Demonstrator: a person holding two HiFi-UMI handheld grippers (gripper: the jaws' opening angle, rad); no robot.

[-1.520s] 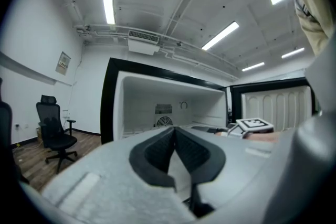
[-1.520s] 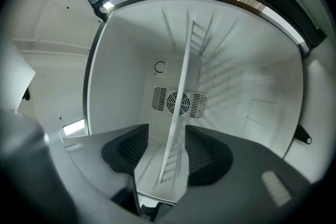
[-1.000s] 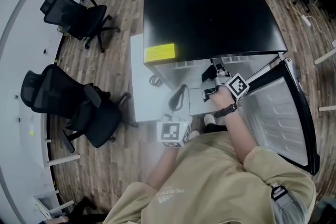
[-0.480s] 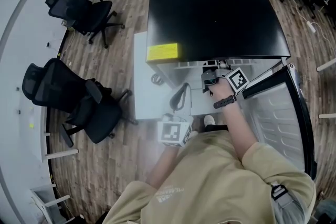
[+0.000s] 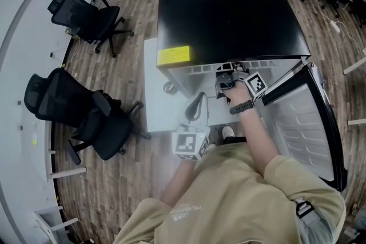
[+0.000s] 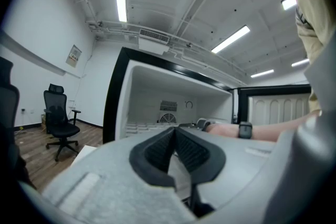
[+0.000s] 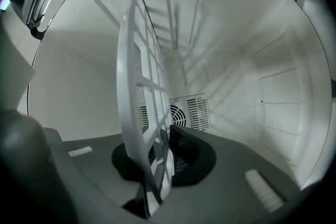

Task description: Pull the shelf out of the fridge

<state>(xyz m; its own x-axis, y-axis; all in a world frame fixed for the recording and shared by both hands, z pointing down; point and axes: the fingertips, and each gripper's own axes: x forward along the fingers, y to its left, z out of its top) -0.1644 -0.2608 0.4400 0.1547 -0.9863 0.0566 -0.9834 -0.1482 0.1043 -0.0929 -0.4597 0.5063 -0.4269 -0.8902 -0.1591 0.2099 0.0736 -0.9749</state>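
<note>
Head view: the fridge [image 5: 229, 14] has a flat, glossy black top with a yellow label [image 5: 174, 56] at its front corner, and its door [image 5: 303, 117] stands swung open at the right. The right gripper [image 5: 227, 82] reaches into the white cavity, its tips lost under the top's edge. The left gripper [image 5: 194, 108] hangs lower, outside the fridge; the shelf cannot be made out here.

Left gripper view: the left gripper's [image 6: 175, 136] dark ribbed pads meet at their tips with nothing between them. Beyond, the fridge [image 6: 157, 81] shows smooth white walls, and an office chair [image 6: 60, 118] stands on wood flooring.

Right gripper view: the shelf [image 7: 142, 113], a white plastic grid with a rounded rim, is still inside the fridge, running back towards a round fan grille [image 7: 184, 113]. The right gripper [image 7: 163, 165] has just been closing its jaws, and the black pads now clamp the shelf's front edge, whose lowest part is cut off
</note>
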